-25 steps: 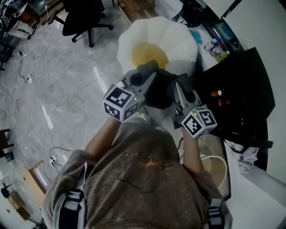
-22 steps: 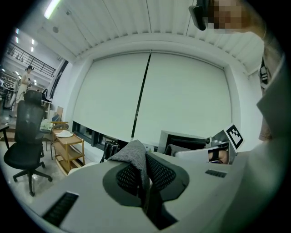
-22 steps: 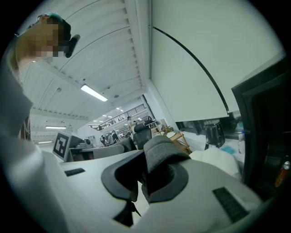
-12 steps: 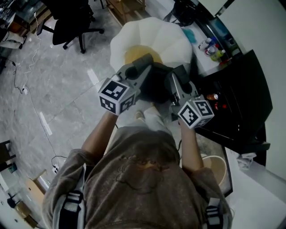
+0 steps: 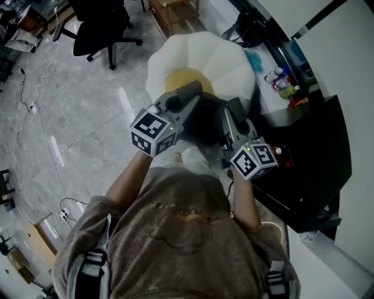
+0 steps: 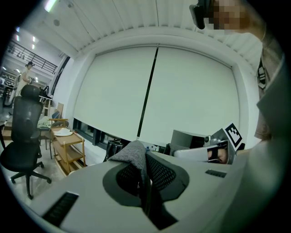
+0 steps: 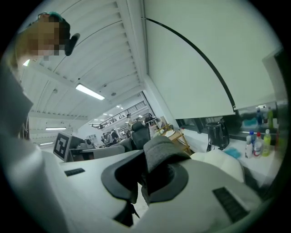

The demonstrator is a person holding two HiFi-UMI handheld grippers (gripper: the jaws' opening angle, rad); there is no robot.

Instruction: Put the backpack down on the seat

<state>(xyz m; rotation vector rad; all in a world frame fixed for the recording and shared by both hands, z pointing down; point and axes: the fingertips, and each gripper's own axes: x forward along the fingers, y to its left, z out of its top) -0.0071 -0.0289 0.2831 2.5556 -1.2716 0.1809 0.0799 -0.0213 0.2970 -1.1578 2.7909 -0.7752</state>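
Observation:
A dark backpack (image 5: 205, 120) hangs between my two grippers, above the near edge of the seat (image 5: 228, 58), a white egg-shaped cushion with a yellow middle (image 5: 178, 79). My left gripper (image 5: 188, 96) is shut on a grey backpack strap (image 6: 132, 152), pinched between its pads. My right gripper (image 5: 229, 117) is shut on another grey strap (image 7: 161, 150). In the left gripper view the left gripper (image 6: 144, 179) points level across the room. The right gripper (image 7: 140, 182) does the same in its own view. The bag's lower part is hidden behind the grippers.
A black table (image 5: 315, 157) stands close on the right, with a counter and bottles (image 5: 280, 82) beyond it. A black office chair (image 5: 102, 23) and a wooden cart (image 5: 172, 9) stand at the back left. Cables (image 5: 35, 105) run over the grey floor. A tan bin (image 5: 274, 230) sits by my right elbow.
Both grippers have moved on together with the backpack toward the seat, and the person has stepped along with them. The jaws have stayed shut on the straps.

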